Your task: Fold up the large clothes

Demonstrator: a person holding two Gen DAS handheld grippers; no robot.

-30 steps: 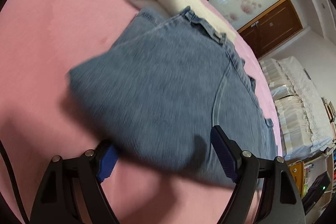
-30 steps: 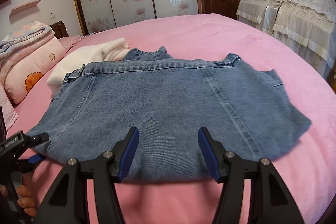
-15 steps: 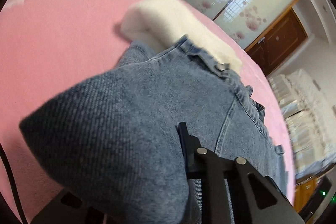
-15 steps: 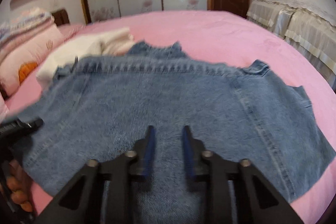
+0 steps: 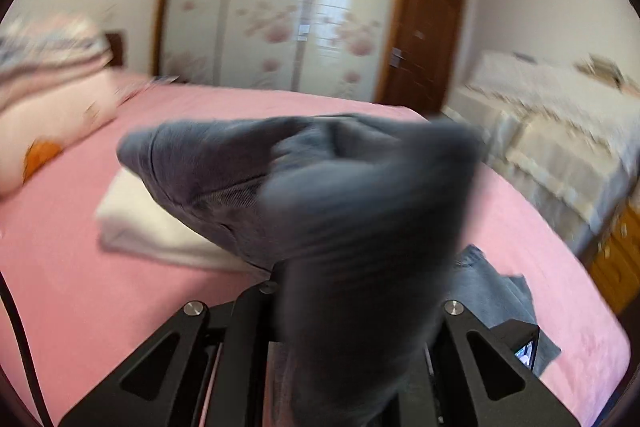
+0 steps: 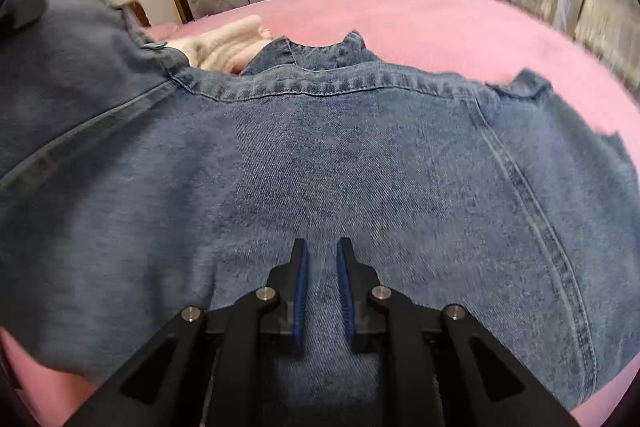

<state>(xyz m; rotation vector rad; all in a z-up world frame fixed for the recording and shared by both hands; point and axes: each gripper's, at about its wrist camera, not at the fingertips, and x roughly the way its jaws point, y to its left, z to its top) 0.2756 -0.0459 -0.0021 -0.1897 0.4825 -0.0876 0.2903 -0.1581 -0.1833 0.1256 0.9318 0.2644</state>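
Observation:
A blue denim garment [image 6: 360,163] lies spread on the pink bed [image 6: 440,23]. My right gripper [image 6: 321,267] is shut on its near edge, the cloth pinched between the blue pads. My left gripper [image 5: 352,307] is shut on the garment's left part [image 5: 340,211] and holds it lifted; the cloth drapes over the fingers and hides the tips. In the right wrist view the lifted left side [image 6: 68,67] rises at the upper left. Both views are blurred by motion.
A folded cream garment [image 5: 160,227] lies on the bed behind the denim, also seen in the right wrist view [image 6: 224,47]. Pillows and bedding [image 5: 52,99] are at the left. A sliding wardrobe [image 5: 280,11], a wooden door [image 5: 420,43] and covered furniture [image 5: 560,131] stand beyond.
Both grippers have closed on the denim's near edge. The left one has lifted its side up off the bed and swung it forward; the right one has moved in over the cloth.

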